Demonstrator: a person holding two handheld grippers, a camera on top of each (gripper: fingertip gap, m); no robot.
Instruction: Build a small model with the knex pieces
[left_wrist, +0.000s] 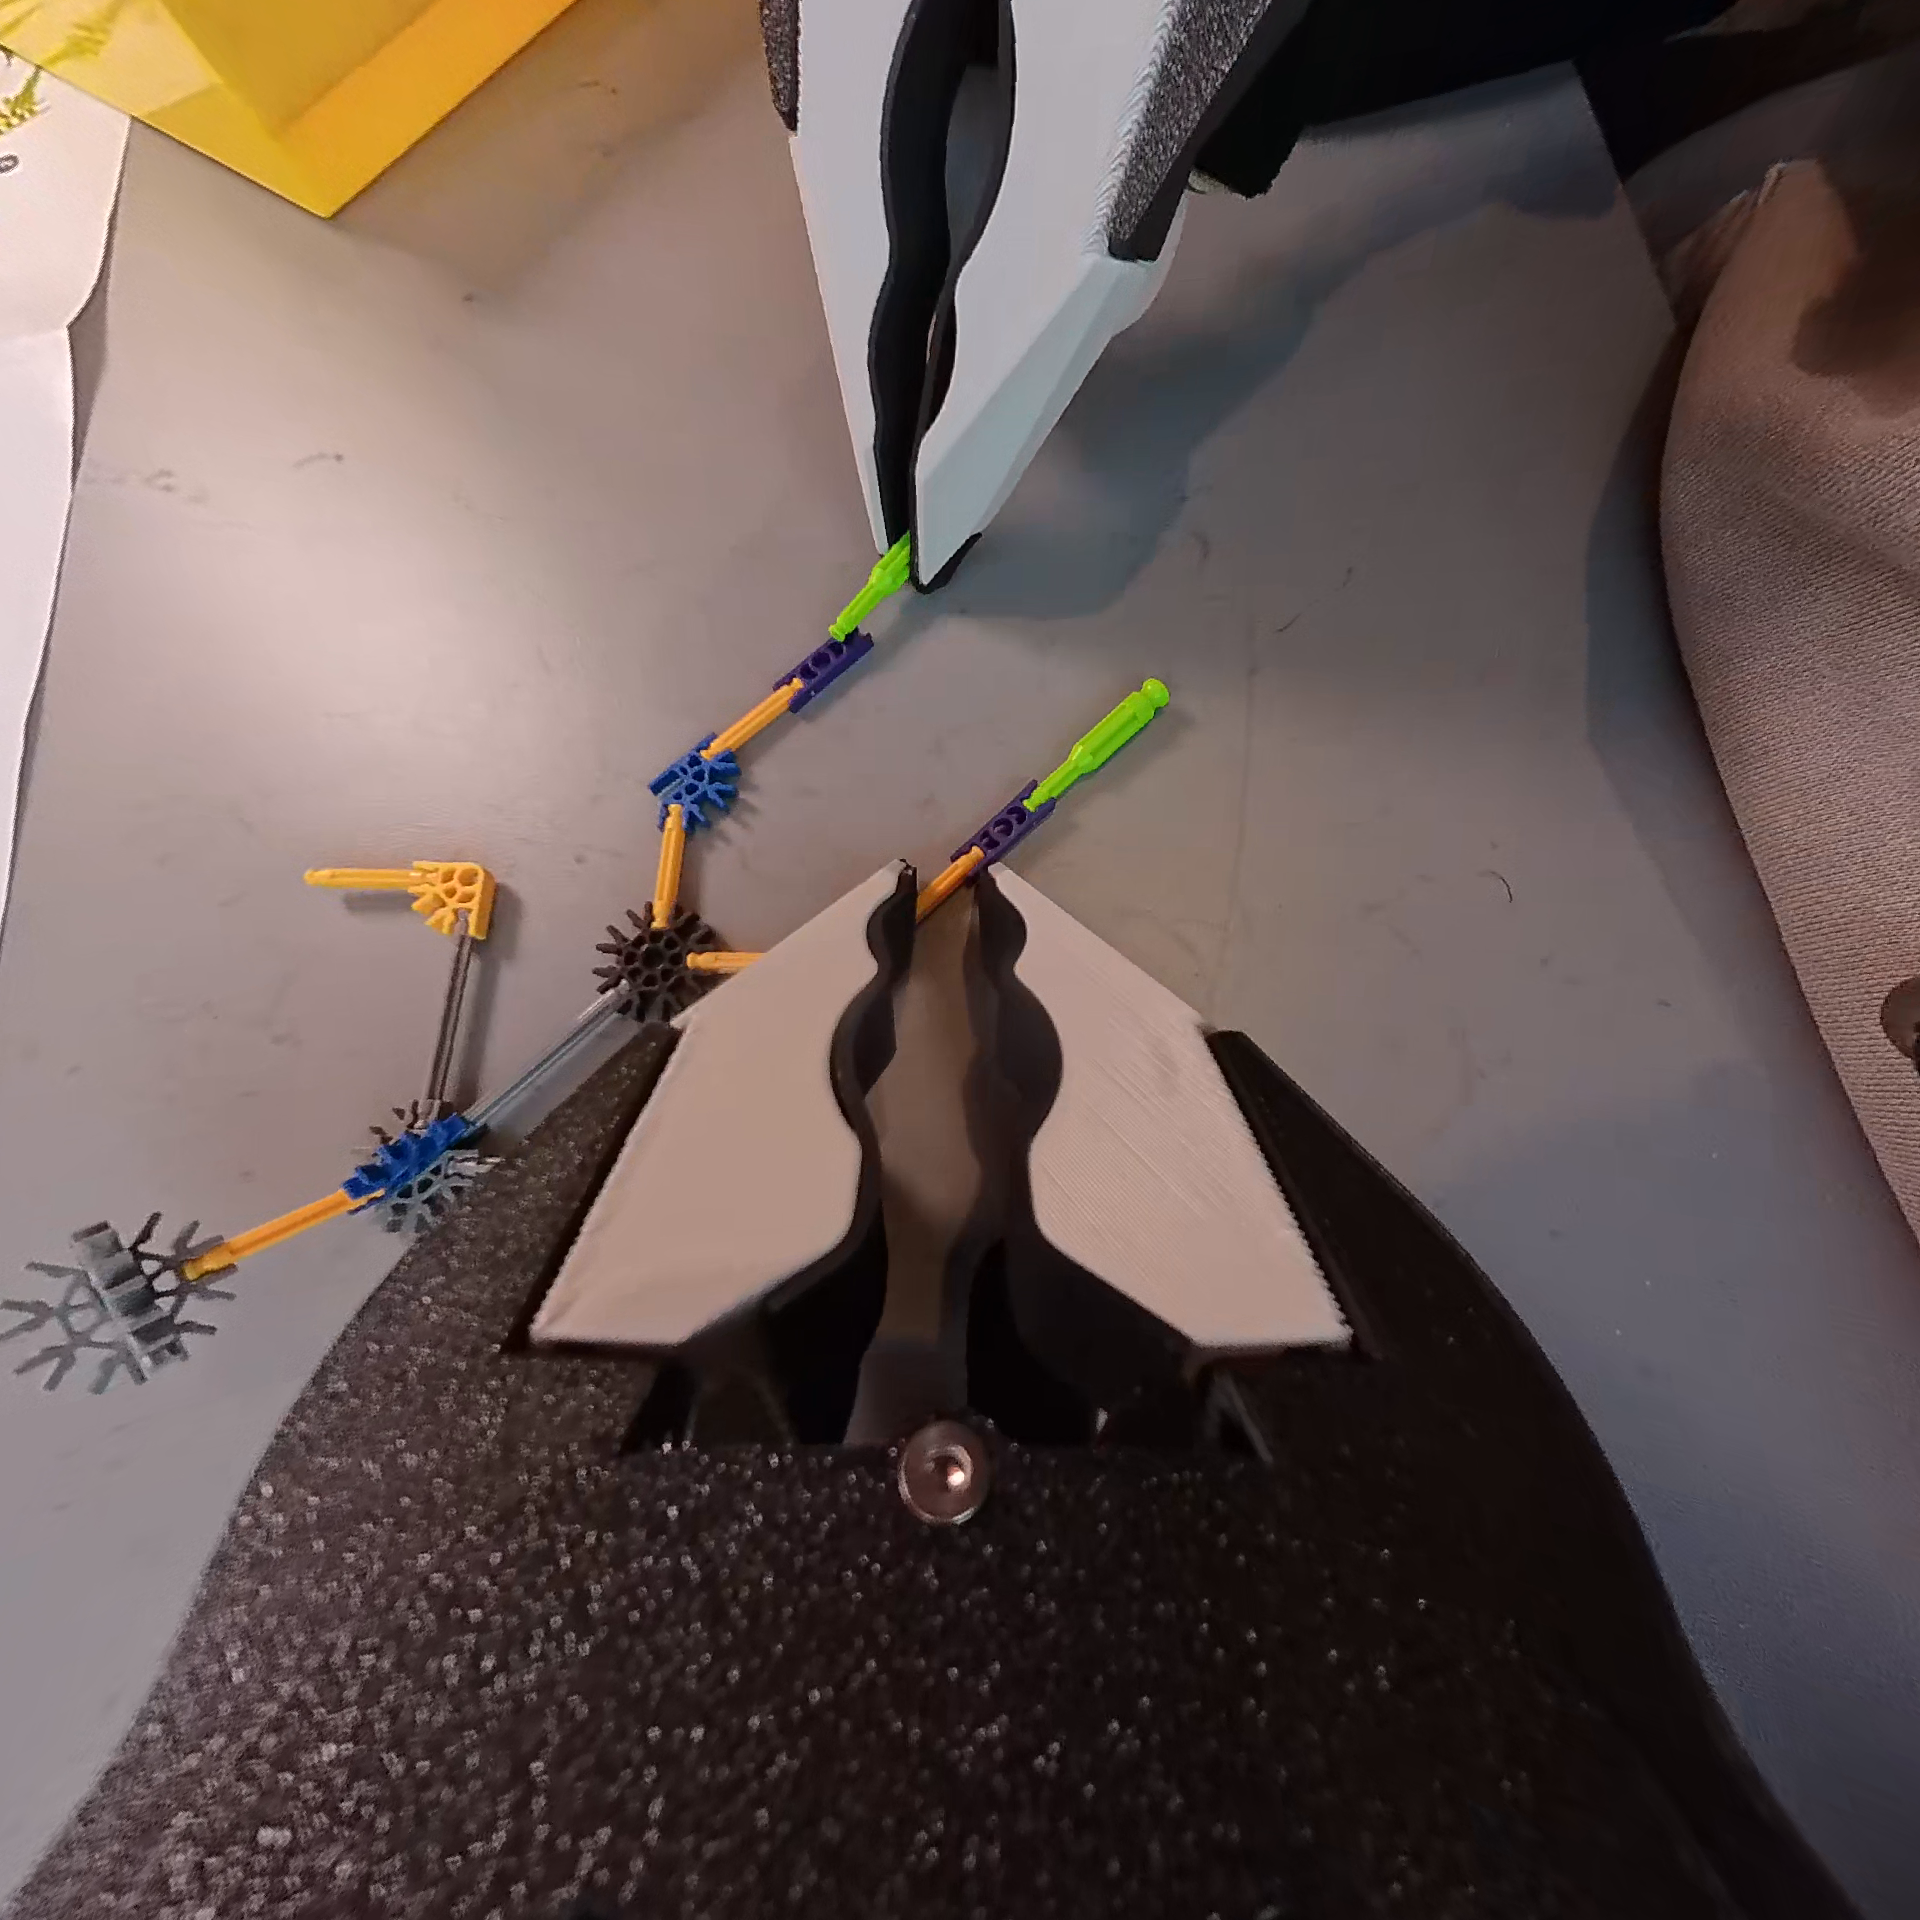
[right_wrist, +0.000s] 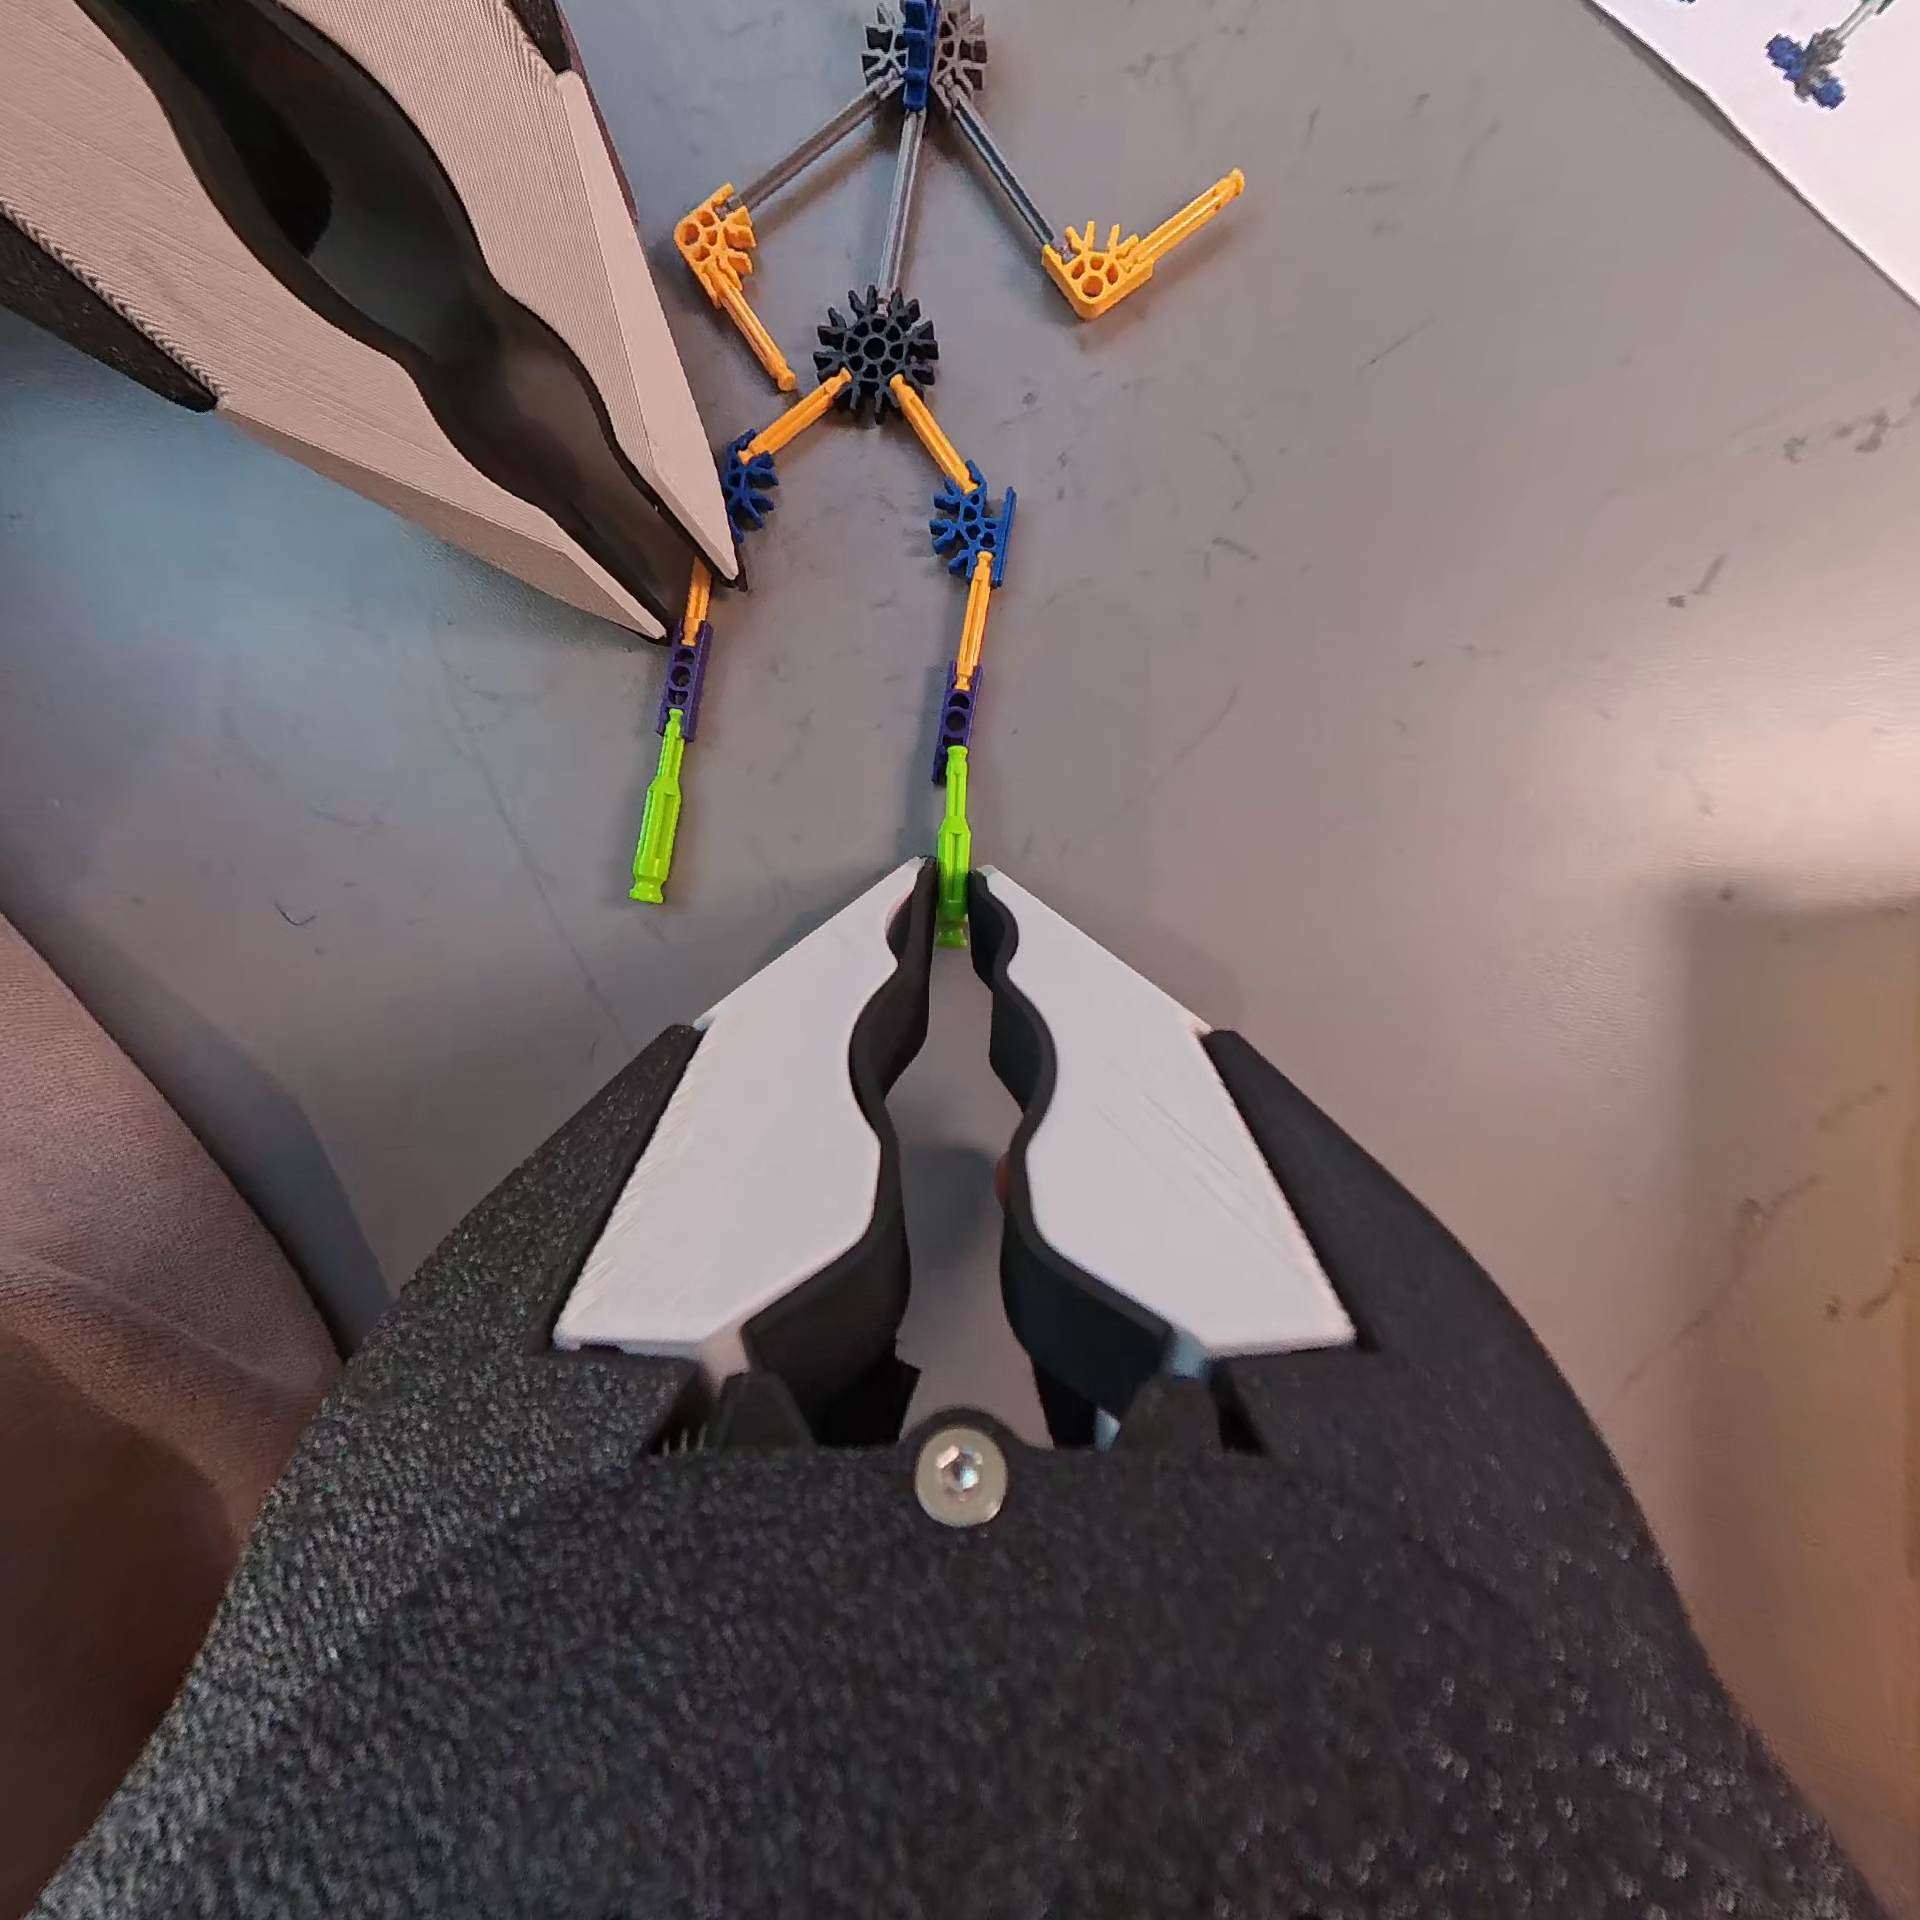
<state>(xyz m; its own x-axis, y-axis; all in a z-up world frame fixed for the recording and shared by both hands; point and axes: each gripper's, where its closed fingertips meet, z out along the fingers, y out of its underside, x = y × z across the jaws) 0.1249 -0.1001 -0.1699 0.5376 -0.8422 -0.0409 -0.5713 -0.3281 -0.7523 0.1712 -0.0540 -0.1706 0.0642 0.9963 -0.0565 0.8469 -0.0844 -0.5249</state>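
Your left gripper (left_wrist: 943, 878) hides the blue fan-shaped plastic connector behind its fingers; the grey snowflake-shaped plastic connector (left_wrist: 109, 1304) is blurred; the yellow cardboard box (left_wrist: 312, 94) runs off-frame.

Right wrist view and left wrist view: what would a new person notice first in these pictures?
First comes the stick figure of plastic rods and connectors, flat on the grey table. The right gripper is shut on the green rod ending one leg. The left gripper pinches the orange rod of the other leg, above its purple connector.
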